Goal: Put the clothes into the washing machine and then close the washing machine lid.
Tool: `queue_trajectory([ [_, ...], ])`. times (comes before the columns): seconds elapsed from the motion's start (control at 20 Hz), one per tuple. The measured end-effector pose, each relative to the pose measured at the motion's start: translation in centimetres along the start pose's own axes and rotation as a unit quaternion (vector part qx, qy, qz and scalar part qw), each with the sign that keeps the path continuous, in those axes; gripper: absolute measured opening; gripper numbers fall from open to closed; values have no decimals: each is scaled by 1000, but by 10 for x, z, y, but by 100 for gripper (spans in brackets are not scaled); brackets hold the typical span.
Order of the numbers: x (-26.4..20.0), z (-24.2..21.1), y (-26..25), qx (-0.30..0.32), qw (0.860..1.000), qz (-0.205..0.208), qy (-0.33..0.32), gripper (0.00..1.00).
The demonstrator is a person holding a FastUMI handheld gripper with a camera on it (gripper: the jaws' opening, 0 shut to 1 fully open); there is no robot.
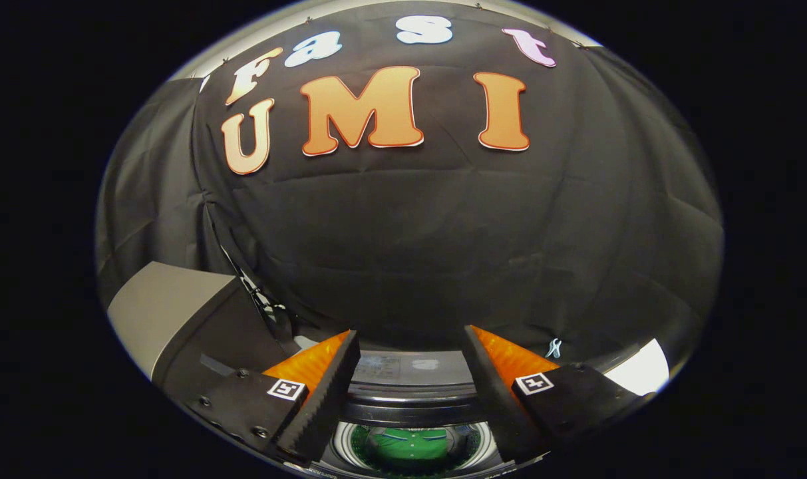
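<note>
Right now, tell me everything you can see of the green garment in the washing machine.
The green garment lies down inside the washing machine, at the bottom of its round drum, seen through the open top. It looks like soft cloth, bright green, with thin pale stripes across it and what may be a row of small buttons. It sits loosely bunched, low between the open fingers of the gripper, which hangs above it without touching. Its edges are hidden by the drum's rim.

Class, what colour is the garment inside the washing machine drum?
Green, seen in the gripper view, between the open gripper's fingers.
</note>
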State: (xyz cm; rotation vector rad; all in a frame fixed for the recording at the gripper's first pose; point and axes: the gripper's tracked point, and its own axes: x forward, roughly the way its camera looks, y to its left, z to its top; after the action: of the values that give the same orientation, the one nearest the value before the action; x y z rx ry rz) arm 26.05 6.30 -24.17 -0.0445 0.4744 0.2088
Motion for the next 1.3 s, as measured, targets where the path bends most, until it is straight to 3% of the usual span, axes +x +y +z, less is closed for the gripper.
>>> queue_trajectory([
  [0.7, -62, -60, 17, -7, 1000, -7, 0, 99],
  [0.9, -76, -44, 22, -3, 1000, -5, -14, 99],
  [1.3, -180, 38, 23, 22, 994, -14, -110, 99],
])
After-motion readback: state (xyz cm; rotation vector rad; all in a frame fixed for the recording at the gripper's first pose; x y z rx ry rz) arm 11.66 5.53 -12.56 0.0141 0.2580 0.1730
